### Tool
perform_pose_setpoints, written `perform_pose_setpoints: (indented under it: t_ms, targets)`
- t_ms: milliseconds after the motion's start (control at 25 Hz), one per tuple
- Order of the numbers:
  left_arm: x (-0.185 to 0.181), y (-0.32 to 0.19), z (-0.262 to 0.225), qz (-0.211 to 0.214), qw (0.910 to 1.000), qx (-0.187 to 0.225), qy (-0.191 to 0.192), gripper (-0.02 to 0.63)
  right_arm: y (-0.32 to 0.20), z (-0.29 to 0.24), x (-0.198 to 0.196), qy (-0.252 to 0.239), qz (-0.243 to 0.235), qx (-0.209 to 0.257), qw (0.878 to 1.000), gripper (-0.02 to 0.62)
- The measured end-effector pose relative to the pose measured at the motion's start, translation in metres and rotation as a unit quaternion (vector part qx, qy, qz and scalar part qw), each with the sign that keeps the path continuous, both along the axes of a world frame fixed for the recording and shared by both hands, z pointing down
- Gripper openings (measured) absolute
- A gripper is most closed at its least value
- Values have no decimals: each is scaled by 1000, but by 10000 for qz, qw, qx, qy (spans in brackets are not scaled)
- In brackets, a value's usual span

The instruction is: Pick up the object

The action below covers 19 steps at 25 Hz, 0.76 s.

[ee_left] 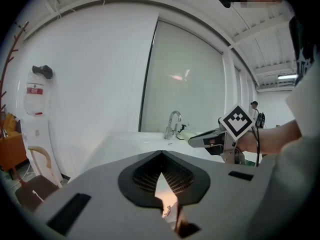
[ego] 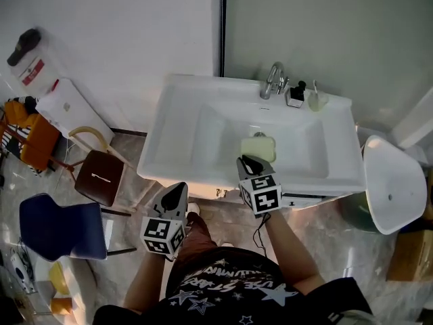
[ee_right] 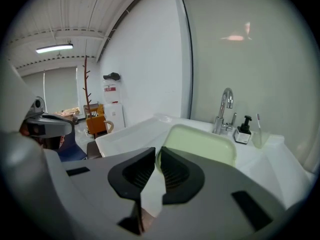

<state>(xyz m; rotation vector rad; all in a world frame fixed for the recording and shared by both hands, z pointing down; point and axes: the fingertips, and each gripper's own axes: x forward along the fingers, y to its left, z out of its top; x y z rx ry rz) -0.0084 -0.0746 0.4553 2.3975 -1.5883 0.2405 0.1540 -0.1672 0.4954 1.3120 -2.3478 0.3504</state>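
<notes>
A pale green square dish [ego: 259, 147] hangs over the basin of the white sink [ego: 183, 147]. My right gripper [ego: 246, 162] is shut on the dish's near rim. In the right gripper view the dish [ee_right: 200, 145] stretches away from the jaws, and my right gripper [ee_right: 156, 156] pinches its edge between the dark pads. My left gripper [ego: 176, 193] is held low in front of the sink's left front edge, shut and holding nothing. Seen from the left gripper view, my left gripper [ee_left: 161, 155] has its tips together, and the right gripper [ee_left: 210, 139] shows ahead at the right.
A faucet [ego: 272, 80], a soap dispenser [ego: 295, 95] and a clear cup [ego: 315, 100] stand at the sink's back rim. A brown stool [ego: 100, 177] and a blue chair [ego: 57, 227] stand at the left. A white lidded bin [ego: 392, 185] is at the right.
</notes>
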Motion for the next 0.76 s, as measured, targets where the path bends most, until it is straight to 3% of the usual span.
perform_pose_setpoints:
  t_ms: [320, 520, 760]
  targets:
    - [22, 58, -2, -13, 10000, 2, 35, 17, 54, 9, 27, -191, 42, -85, 9998, 41]
    - [19, 82, 1, -53, 9997, 43, -243, 17, 77, 16, 24, -209, -50, -123, 9997, 41]
    - [15, 94, 14, -21, 9997, -208, -123, 17, 91, 23, 17, -229, -48, -208, 9995, 41]
